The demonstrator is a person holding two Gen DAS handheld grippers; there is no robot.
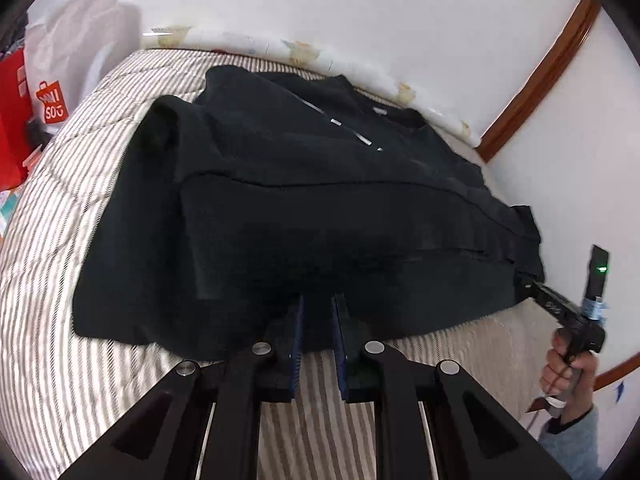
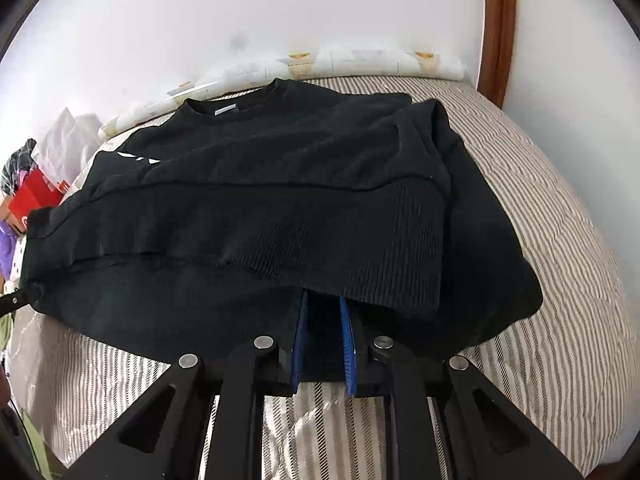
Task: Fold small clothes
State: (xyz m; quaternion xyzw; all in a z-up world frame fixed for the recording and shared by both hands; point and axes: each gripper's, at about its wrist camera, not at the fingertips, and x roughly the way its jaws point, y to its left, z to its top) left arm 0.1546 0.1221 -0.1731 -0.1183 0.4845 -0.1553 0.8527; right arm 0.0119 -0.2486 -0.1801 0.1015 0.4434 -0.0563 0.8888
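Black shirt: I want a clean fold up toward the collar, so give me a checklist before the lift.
1. Left gripper shut on the shirt hem: ok.
2. Right gripper shut on the hem: ok.
3. Both grips on the same near edge: ok.
4. Sleeves already folded in over the body: ok.
5. Collar lying flat: ok.
6. All layers pinched in each grip: cannot tell.
7. Bed free beyond the collar: cannot tell.

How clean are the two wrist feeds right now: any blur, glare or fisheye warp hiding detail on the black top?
Left wrist view: soft, the black knit sweatshirt nearly textureless, the striped bedcover bowed by fisheye, dark corners. Right wrist view: sharper, ribbed weave readable on the sweatshirt, wooden door frame curved. No glare in either; flat, even light.
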